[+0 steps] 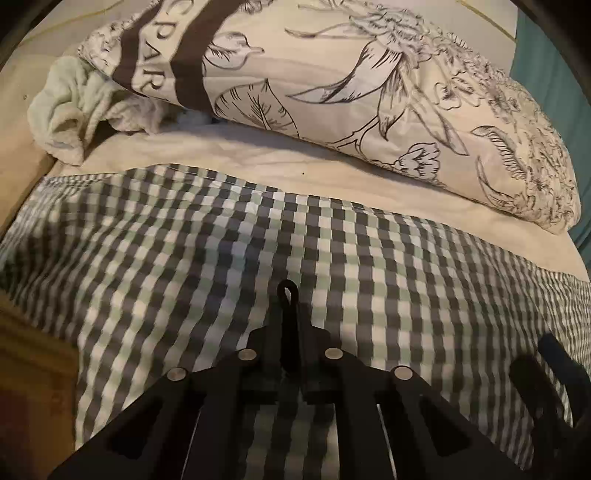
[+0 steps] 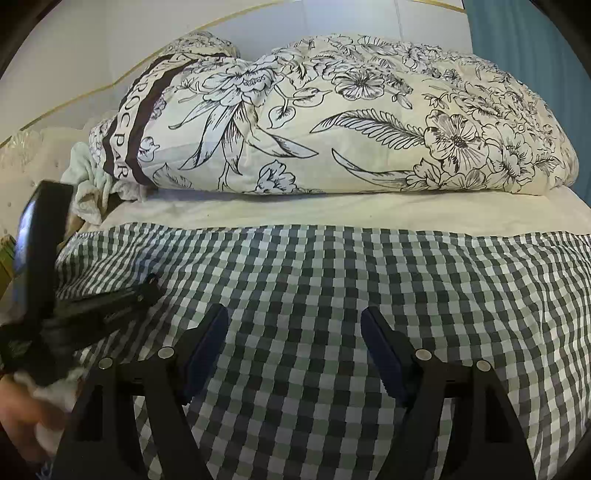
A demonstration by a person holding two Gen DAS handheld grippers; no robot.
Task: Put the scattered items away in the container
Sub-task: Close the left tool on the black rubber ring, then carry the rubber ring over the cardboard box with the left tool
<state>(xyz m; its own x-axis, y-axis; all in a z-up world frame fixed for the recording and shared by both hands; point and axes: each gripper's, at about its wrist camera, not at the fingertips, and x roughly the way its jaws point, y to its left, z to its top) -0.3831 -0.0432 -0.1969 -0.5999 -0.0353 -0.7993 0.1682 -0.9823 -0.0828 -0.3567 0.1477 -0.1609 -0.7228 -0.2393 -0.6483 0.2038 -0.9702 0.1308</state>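
Observation:
My left gripper (image 1: 290,334) is shut on a thin black item with a loop at its tip (image 1: 287,295), held just above the checked bedspread (image 1: 184,240). It also shows at the left of the right wrist view (image 2: 122,295). My right gripper (image 2: 293,343) is open and empty over the checked bedspread (image 2: 332,280), its blue pads wide apart. No container is in view.
A rolled floral quilt (image 1: 351,85) (image 2: 332,122) lies across the head of the bed on a cream sheet (image 1: 258,155). A crumpled pale green cloth (image 1: 74,107) sits at its left end. A teal curtain (image 2: 532,26) hangs at the far right.

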